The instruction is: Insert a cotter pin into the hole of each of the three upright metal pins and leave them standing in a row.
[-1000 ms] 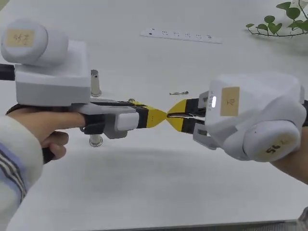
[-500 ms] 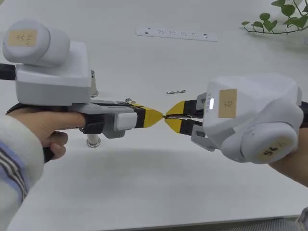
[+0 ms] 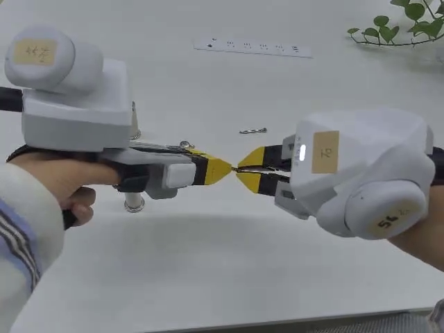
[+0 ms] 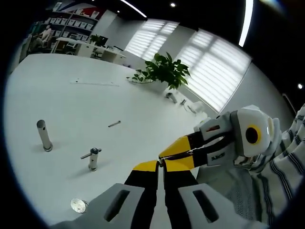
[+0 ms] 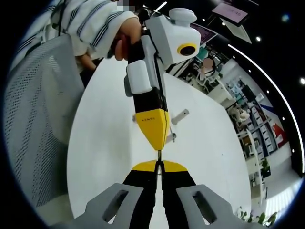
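Your left gripper (image 3: pixel 224 168) and right gripper (image 3: pixel 241 168) meet tip to tip, both clamped on one cotter pin (image 5: pixel 159 155) between them, probably regripping it for the metal pins (image 4: pixel 44 135) beyond.

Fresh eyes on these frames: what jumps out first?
Mid head view, the left gripper and right gripper meet tip to tip, a thin cotter pin pinched in the right one's fingers. On the white table beyond stand a bare metal pin and a fitted metal pin, cross-piece through its top.
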